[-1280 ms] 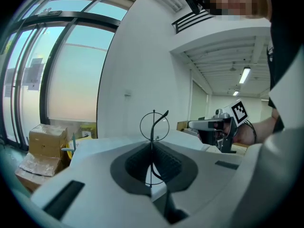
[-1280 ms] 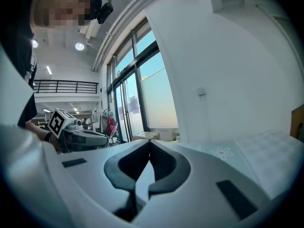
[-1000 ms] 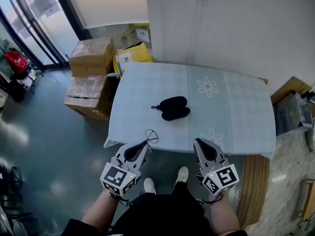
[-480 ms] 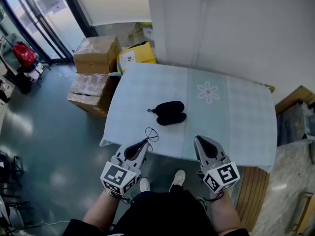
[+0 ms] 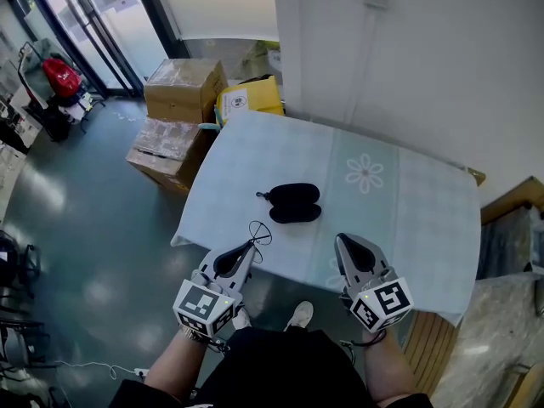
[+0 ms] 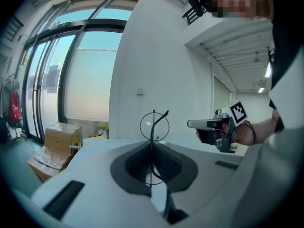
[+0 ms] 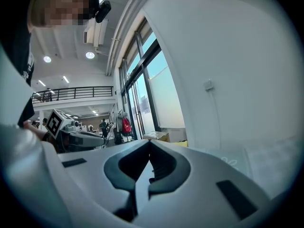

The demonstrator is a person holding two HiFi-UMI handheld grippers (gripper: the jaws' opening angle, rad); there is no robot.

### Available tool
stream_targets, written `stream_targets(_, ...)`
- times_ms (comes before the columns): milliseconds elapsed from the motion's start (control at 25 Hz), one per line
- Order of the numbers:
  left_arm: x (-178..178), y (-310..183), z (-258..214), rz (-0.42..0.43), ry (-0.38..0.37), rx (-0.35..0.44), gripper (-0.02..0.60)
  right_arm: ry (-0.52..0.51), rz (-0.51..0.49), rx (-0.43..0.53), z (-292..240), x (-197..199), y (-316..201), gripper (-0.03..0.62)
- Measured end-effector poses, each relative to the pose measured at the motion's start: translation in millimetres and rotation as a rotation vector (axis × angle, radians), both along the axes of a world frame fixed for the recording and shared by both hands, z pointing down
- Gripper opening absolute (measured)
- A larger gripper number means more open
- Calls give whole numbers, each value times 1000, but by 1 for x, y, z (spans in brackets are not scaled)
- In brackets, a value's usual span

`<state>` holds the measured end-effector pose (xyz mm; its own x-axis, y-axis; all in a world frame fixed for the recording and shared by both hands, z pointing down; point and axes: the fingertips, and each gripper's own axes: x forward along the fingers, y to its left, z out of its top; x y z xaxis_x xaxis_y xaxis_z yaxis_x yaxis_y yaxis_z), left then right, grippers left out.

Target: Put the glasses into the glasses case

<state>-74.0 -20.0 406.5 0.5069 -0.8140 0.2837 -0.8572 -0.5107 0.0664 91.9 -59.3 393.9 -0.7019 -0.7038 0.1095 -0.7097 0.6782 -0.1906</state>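
The black glasses case (image 5: 291, 202) lies on the light blue tablecloth (image 5: 408, 202), spread as two dark halves with a small pull at its left. Thin wire-framed glasses (image 5: 259, 232) stick up from the tips of my left gripper (image 5: 247, 250), which is shut on them near the table's front edge. In the left gripper view the glasses (image 6: 154, 126) stand upright between the jaws of the left gripper (image 6: 152, 145). My right gripper (image 5: 344, 246) hangs at the same height to the right, shut with nothing in it; its jaws meet in the right gripper view (image 7: 149, 148).
Cardboard boxes (image 5: 183, 92) and a yellow box (image 5: 251, 99) stand on the floor behind the table's left corner. A white wall (image 5: 425, 66) runs behind the table. Glass doors (image 5: 102, 15) are at far left. A wooden piece (image 5: 518, 202) sits at right.
The head view has drifted, so the table and case sit a little further right and away. Both grippers keep their pose, and the left one still holds the glasses.
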Motion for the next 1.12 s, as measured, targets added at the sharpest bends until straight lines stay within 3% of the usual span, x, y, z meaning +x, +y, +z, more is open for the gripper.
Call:
stream_targets(240,8,-2,-1,-49,-6,-13,28,-7,-37,-10,0,9,-7,23)
stream_targets(640,18,-18,3,-24,-23,-27,28,-19,-15,-33,7,21,-14,23)
stream_targets(1120,27,-72,17,93,-35,-56,28,-18,97,-47,12,31,-41,23)
